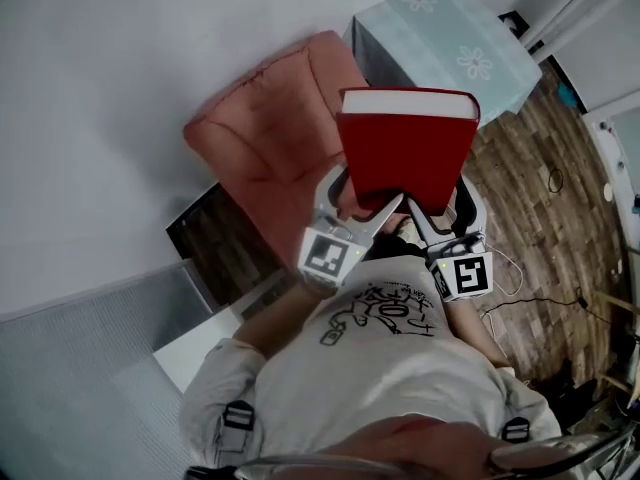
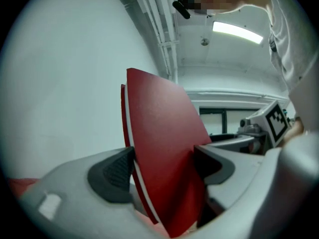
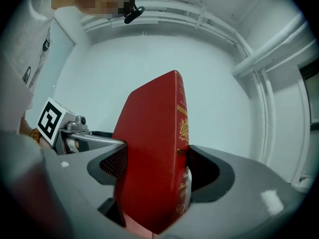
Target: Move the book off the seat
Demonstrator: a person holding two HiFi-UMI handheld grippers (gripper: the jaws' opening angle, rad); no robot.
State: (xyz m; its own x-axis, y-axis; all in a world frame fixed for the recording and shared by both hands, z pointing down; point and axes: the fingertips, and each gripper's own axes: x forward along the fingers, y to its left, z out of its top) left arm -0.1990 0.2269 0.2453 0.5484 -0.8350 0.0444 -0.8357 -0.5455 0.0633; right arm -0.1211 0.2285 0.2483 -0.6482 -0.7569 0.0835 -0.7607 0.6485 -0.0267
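A red hardcover book (image 1: pixel 405 148) is held up in the air in front of the person, over the right side of a pink armchair (image 1: pixel 265 133). My left gripper (image 1: pixel 345 203) is shut on the book's lower left part, and my right gripper (image 1: pixel 440 213) is shut on its lower right. In the left gripper view the book (image 2: pixel 162 138) stands tilted between the pads, with the left gripper (image 2: pixel 164 166) clamped on its cover and pages. The right gripper view shows the gold-lettered spine (image 3: pixel 180 133), with the right gripper (image 3: pixel 157 168) closed on both covers.
A table with a pale blue flowered cloth (image 1: pixel 450 38) stands behind the armchair. Wooden floor (image 1: pixel 540 198) lies to the right, with thin cables (image 1: pixel 545 303) on it. A grey textured surface (image 1: pixel 70 388) and a white wall (image 1: pixel 100 68) fill the left.
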